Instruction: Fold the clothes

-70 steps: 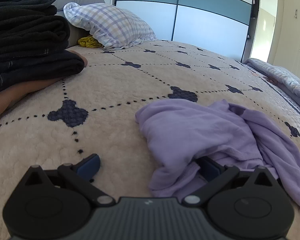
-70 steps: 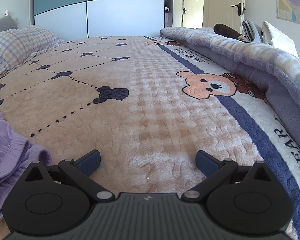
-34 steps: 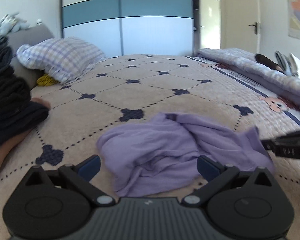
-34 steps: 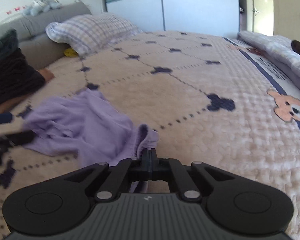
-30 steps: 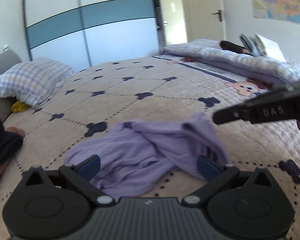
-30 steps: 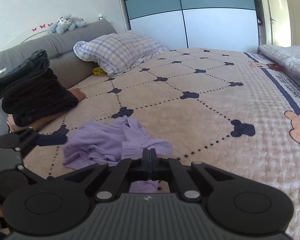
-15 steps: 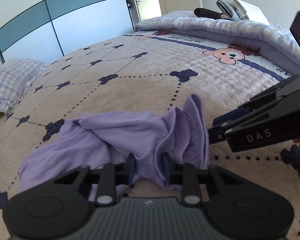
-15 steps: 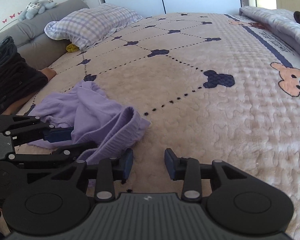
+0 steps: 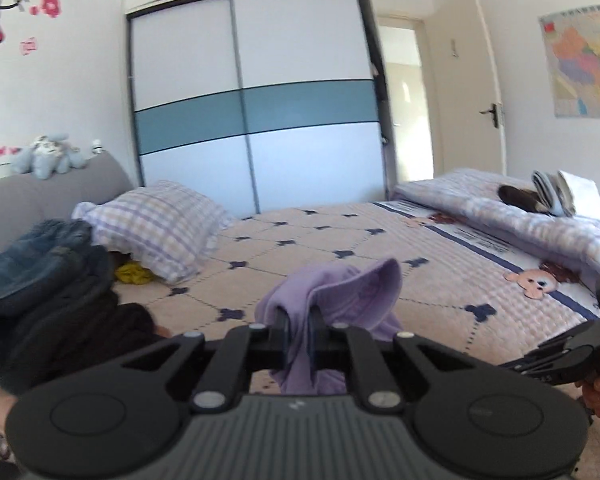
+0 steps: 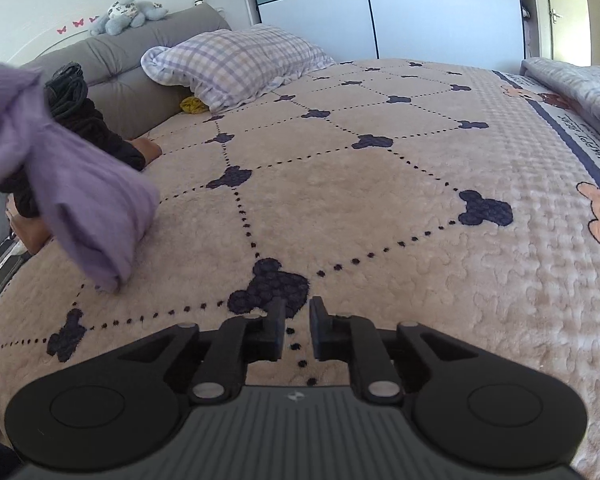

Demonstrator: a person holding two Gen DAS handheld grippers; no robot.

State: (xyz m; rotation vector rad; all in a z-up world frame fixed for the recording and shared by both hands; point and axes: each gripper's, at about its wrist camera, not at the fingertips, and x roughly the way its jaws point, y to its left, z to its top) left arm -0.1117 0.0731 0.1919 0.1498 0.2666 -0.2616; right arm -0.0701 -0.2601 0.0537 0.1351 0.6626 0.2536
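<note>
Left gripper: jaws closing, pads pinched on a bunched fold of the purple garment; the cloth spills over and hangs below the fingers, lifted clear of the bed in this view
Purple garment: seen from the right wrist camera it hangs at the far left, its upper part raised in front of the headboard; whether its lowest corner touches the bedspread I cannot tell; somewhat blurred
Right gripper: jaws closing with a narrow gap left, nothing between the pads; it hangs low over a bare stretch of bedspread, well apart from the garment; in the left wrist view its dark body shows at the right edge, with part of a hand around it
Bedspread: pinkish-beige, quilted, crossed by dotted lines with dark mouse-head shapes at the crossings; a navy stripe and cartoon bears run along its right side
Pile of dark clothes: stacked at the left, near the headboard; denim on top, black pieces beneath
Checked pillow: at the far left of the bed, against the grey headboard; a small yellow cloth lies just beside it
Soft toy: pale blue, resting on top of the headboard
Lilac quilt: heaped along the far right edge of the bed, with folded items on it
Wardrobe: white sliding doors with a teal band, beyond the bed
Wall map: on the right wall
</note>
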